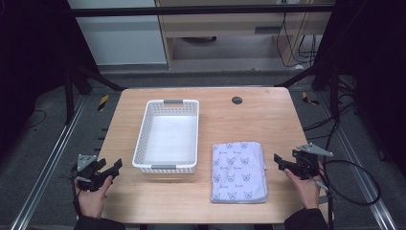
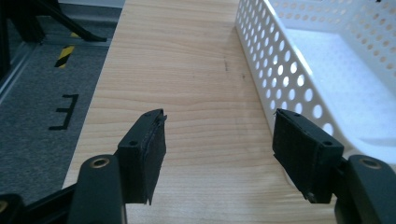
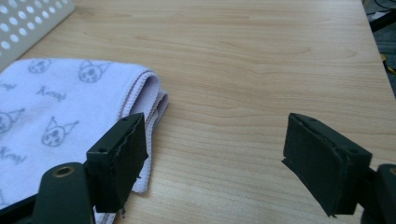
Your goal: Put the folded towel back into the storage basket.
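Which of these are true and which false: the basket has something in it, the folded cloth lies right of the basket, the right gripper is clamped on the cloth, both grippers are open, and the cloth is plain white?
1. The white basket has something in it. False: it is empty.
2. The folded cloth lies to the right of the basket on the table. True.
3. The right gripper is clamped on the cloth. False: its jaws stand apart beside the cloth's edge, with bare table between them.
4. The left gripper and the right gripper are both open. True.
5. The cloth is plain white. False: it is pale lilac with a printed cat-face pattern.
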